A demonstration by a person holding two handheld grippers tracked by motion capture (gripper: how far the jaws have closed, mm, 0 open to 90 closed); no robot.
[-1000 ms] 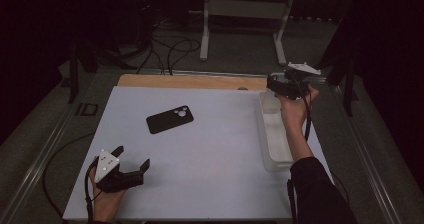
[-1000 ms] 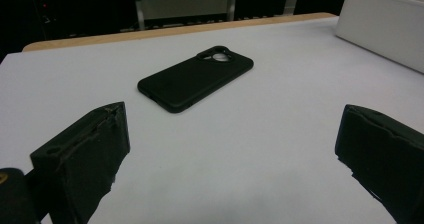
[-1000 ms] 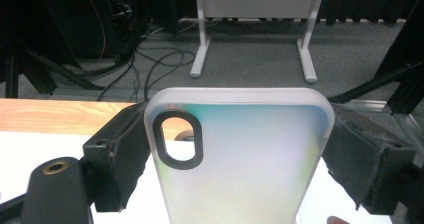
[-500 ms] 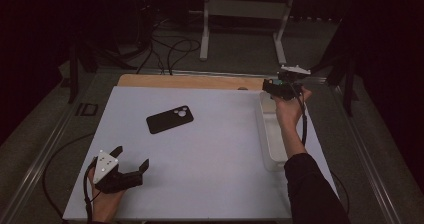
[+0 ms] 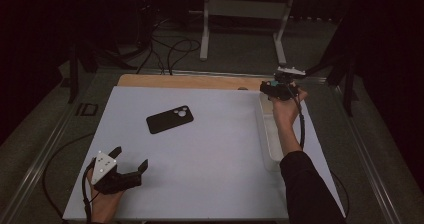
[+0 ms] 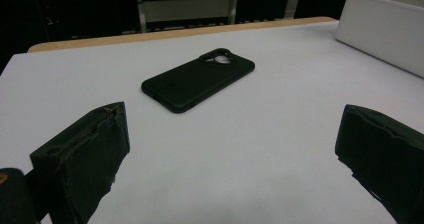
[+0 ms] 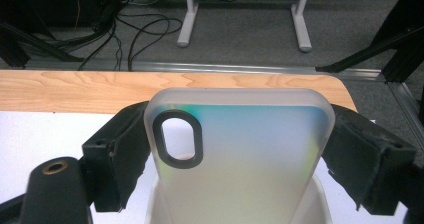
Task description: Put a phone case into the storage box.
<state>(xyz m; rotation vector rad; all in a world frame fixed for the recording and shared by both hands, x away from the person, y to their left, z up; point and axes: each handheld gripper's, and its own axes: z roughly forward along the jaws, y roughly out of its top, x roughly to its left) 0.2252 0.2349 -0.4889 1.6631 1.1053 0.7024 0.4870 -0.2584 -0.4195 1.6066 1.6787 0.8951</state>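
A frosted, translucent phone case (image 7: 250, 154) with an oval camera cut-out stands upright between my right gripper's (image 7: 240, 134) jaws, which press on its two long sides. In the high view that right gripper (image 5: 274, 88) hangs over the far end of a white bin (image 5: 272, 139). A black phone case (image 5: 170, 119) lies flat on the white mat (image 5: 220, 154), left of centre. My left gripper (image 5: 131, 156) rests near the mat's front left corner, jaws wide apart and empty. In the left gripper view the black phone case (image 6: 198, 79) lies ahead of the left gripper (image 6: 230, 149).
The bin's white wall (image 6: 380, 29) runs along the mat's right side. A strip of bare wood (image 5: 190, 81) edges the table's far side. Beyond it are a metal stand (image 5: 205, 24) and floor cables (image 5: 170, 49).
My right hand has come down and slightly left with the translucent case, closer to the bin. The left gripper and the black case have stayed put.
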